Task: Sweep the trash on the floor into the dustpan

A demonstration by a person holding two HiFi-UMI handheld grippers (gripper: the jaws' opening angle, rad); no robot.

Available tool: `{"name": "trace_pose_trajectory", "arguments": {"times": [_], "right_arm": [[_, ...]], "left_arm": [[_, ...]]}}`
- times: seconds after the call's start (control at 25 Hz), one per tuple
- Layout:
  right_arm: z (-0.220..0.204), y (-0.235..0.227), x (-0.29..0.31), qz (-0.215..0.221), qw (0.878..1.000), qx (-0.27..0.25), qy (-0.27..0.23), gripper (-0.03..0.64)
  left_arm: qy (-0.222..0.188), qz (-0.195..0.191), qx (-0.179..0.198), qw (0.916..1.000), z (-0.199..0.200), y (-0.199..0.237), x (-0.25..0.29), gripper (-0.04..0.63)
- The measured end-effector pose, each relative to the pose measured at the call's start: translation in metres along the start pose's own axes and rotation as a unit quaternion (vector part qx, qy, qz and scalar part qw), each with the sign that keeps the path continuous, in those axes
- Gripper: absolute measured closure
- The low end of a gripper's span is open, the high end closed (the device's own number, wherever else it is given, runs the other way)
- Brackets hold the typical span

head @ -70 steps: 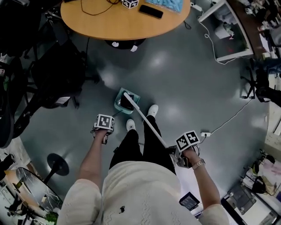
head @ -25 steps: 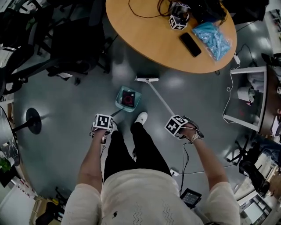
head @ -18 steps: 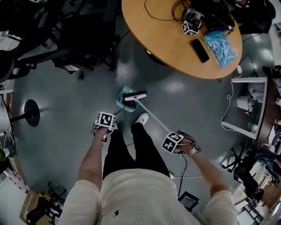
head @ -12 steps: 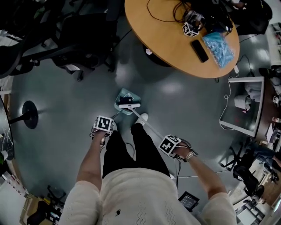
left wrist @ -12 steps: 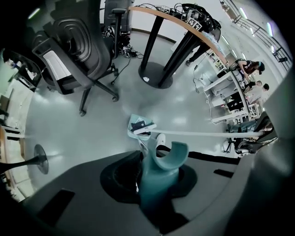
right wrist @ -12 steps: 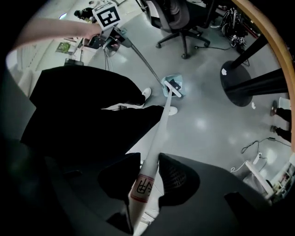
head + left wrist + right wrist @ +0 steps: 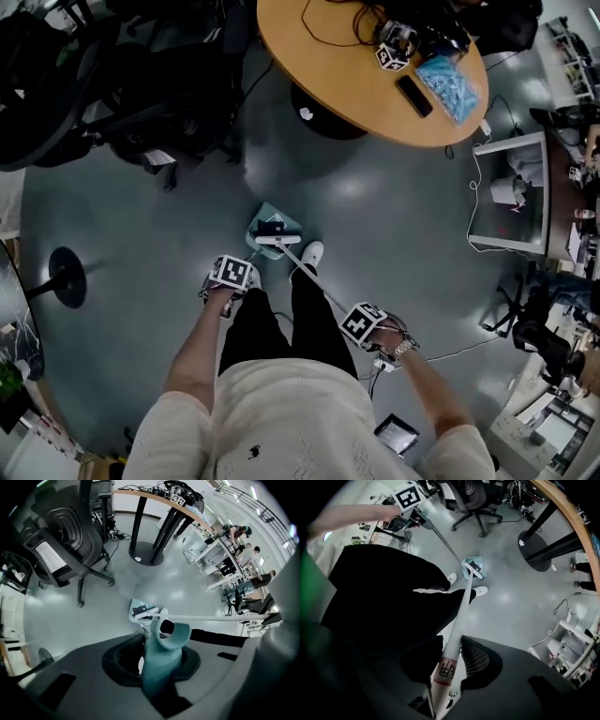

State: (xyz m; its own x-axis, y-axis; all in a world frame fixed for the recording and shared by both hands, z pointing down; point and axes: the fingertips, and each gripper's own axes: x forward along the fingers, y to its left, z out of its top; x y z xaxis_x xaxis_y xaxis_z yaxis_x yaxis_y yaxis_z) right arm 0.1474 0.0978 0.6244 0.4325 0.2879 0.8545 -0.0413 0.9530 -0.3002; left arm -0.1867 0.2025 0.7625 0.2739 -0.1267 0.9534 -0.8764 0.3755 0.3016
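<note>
A teal dustpan (image 7: 270,225) rests on the grey floor in front of the person's feet, with a dark piece of trash (image 7: 272,228) in it. My left gripper (image 7: 159,651) is shut on the dustpan's teal handle (image 7: 161,660); in the head view the left gripper (image 7: 231,279) is just behind the pan. The broom's white head (image 7: 277,241) lies at the pan's near edge. Its white handle (image 7: 451,658) runs back to my right gripper (image 7: 449,662), which is shut on it. In the head view the right gripper (image 7: 368,328) is at the right thigh.
A round wooden table (image 7: 328,66) with a phone, a blue bag and cables stands ahead, on a dark pedestal base (image 7: 323,112). Black office chairs (image 7: 159,103) are at the left. A white desk frame (image 7: 511,192) and floor cables are at the right. A white shoe (image 7: 312,253) is beside the broom.
The broom head has come back from near the table's base to the dustpan's near edge. My right gripper has drawn in toward the body. The left gripper and dustpan have held their place.
</note>
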Motion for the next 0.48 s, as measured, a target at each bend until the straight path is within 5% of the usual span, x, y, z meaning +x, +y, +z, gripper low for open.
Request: {"name": "trace_pose_trajectory", "arguments": {"times": [0.24, 0.48], "right_arm": [[-0.008, 0.068, 0.020, 0.018, 0.998, 0.051, -0.023, 0.491], [-0.045, 0.109, 0.033, 0.033, 0.997, 0.067, -0.031, 0.491]], "left_arm": [[0.012, 0.022, 0.065, 0.9975, -0.022, 0.024, -0.021, 0.503], [0.036, 0.003, 0.095, 0.9949, -0.055, -0.020, -0.029, 0.503]]}}
